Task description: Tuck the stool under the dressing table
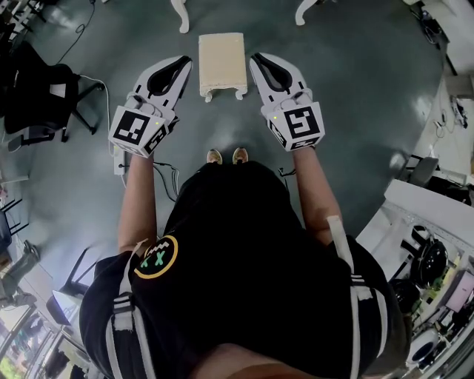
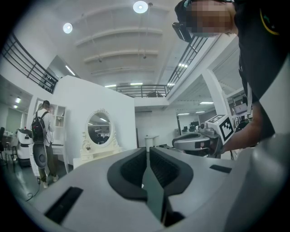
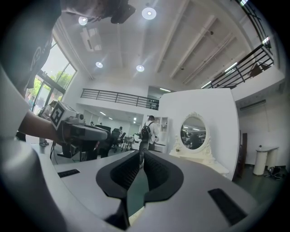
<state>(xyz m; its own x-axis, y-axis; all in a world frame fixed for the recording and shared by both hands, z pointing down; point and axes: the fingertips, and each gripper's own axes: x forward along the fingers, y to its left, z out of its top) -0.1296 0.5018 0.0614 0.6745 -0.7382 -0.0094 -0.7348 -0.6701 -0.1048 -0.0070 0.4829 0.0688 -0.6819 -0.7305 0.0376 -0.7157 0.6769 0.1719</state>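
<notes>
Person is standing square-on to the stool (image 1: 222,63), shoes (image 1: 215,157) just behind it, both arms held out level.

Stool is sitting out on the open grey floor (image 1: 355,96), between the person and the dressing table (image 2: 93,156). It's not tucked: from above only two white table legs (image 1: 181,15) are showing past it, with bare floor in between.

Left gripper (image 1: 180,68): jaws pressed together, nothing in them. Right gripper (image 1: 261,63): same, pads together, empty. Neither is touching the stool. From above they're flanking the seat, one per side, but they're riding well above it. Both gripper views are looking straight across at the table and its oval mirror (image 3: 194,132), not down at the seat.

My read: this is the line-up stage. Standing centred behind the stool is keeping it, the person and the table gap on one axis, so a straight shove should send it under. Hands are sitting symmetric so both can drop onto the seat edges together.

Next they'll need to lower, then either spread the jaws to pinch the seat sides or be pushing with closed tips. An uneven push would probably yaw it into a table leg.

Someone with a backpack (image 2: 40,136) is standing off beside the table, clear of the path.
</notes>
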